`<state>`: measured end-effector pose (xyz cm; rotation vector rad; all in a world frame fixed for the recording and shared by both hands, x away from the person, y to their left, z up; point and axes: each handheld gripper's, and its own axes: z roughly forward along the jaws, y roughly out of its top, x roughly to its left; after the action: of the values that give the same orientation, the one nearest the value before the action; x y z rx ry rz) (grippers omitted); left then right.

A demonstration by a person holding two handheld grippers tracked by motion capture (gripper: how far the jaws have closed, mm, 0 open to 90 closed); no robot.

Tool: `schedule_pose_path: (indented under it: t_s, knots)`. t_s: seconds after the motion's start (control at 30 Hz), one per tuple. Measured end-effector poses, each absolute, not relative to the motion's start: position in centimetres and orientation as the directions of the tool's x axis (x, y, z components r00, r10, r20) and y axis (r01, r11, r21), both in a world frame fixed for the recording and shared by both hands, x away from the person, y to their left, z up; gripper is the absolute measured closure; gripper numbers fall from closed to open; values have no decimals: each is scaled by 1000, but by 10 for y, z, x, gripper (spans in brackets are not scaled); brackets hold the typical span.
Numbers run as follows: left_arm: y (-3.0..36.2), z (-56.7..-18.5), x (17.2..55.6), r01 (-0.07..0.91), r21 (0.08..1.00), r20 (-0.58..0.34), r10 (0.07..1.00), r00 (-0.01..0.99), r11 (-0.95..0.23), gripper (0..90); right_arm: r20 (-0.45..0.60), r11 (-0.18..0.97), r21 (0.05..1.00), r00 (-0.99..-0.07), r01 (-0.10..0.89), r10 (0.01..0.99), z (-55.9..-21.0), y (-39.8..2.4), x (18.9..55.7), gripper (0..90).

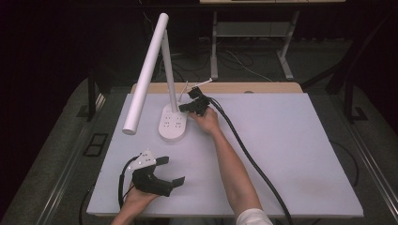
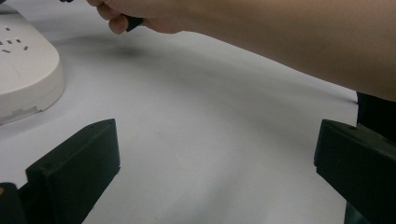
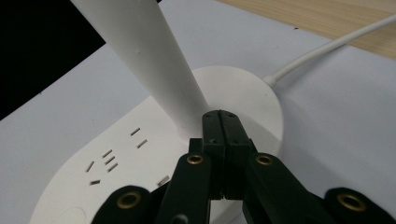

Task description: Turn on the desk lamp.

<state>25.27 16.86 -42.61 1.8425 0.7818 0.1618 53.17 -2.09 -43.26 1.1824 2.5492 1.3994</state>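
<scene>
On the near left of the white table (image 1: 291, 154), the left gripper (image 1: 171, 171) rested with its jaws spread wide and nothing between them. Beyond it, the desk lamp (image 1: 149, 70) stood on its socket base (image 1: 172, 123) at the table's far side. The right gripper (image 1: 184, 107) had its jaws pressed together, empty, with their tips over the base at the foot of the lamp's stem (image 3: 154, 56).
</scene>
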Motion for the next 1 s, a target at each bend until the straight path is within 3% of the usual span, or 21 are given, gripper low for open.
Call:
schedule_pose_path:
  t_s: [0.4, 0.73, 1.0]
  knots:
    - [169, -426, 253, 433, 874, -239, 582, 777, -220, 0, 344, 308, 717, -701, 626, 625, -434, -21, 531, 900]
    - [168, -426, 253, 433, 873, -242, 574, 782, -223, 0, 413, 251, 697, -663, 671, 624, -434, -24, 534, 898]
    - [168, -426, 253, 434, 874, -245, 572, 783, -220, 0, 380, 280, 716, -693, 639, 613, -425, -29, 529, 898]
